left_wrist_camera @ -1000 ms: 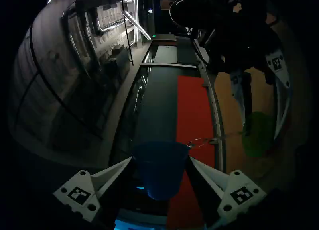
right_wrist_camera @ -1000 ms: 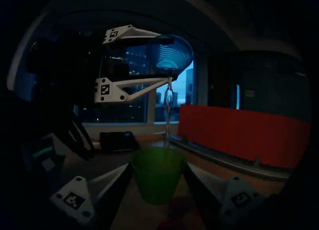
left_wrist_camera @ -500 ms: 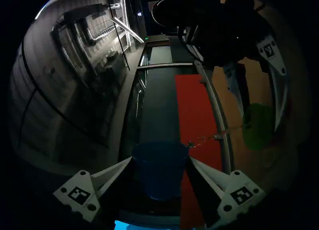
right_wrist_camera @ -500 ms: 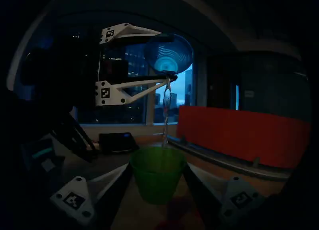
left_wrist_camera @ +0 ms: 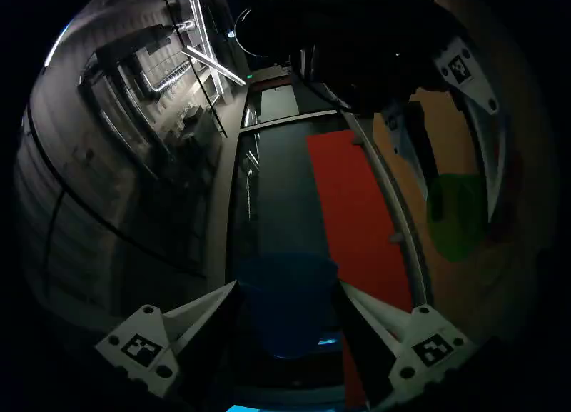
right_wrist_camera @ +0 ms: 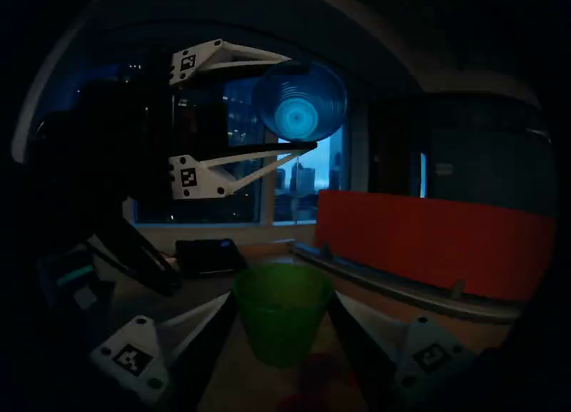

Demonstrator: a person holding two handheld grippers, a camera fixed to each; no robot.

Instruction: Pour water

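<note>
Water stream: gone since the earlier frame. Blue cup (right_wrist_camera: 300,101): tipped further, mouth toward the camera, clamped in your left gripper's (left_wrist_camera: 287,298) fingers. Green cup (right_wrist_camera: 282,319): upright below it, held between your right gripper's (right_wrist_camera: 282,305) fingers. Pour likely complete.

The left gripper view looks out from high up, rolled sideways, close behind a blue plastic cup (left_wrist_camera: 287,305), the right gripper view low and level, close behind a green plastic cup (right_wrist_camera: 282,308) toward a window (right_wrist_camera: 307,180), and both take in both cups.
</note>
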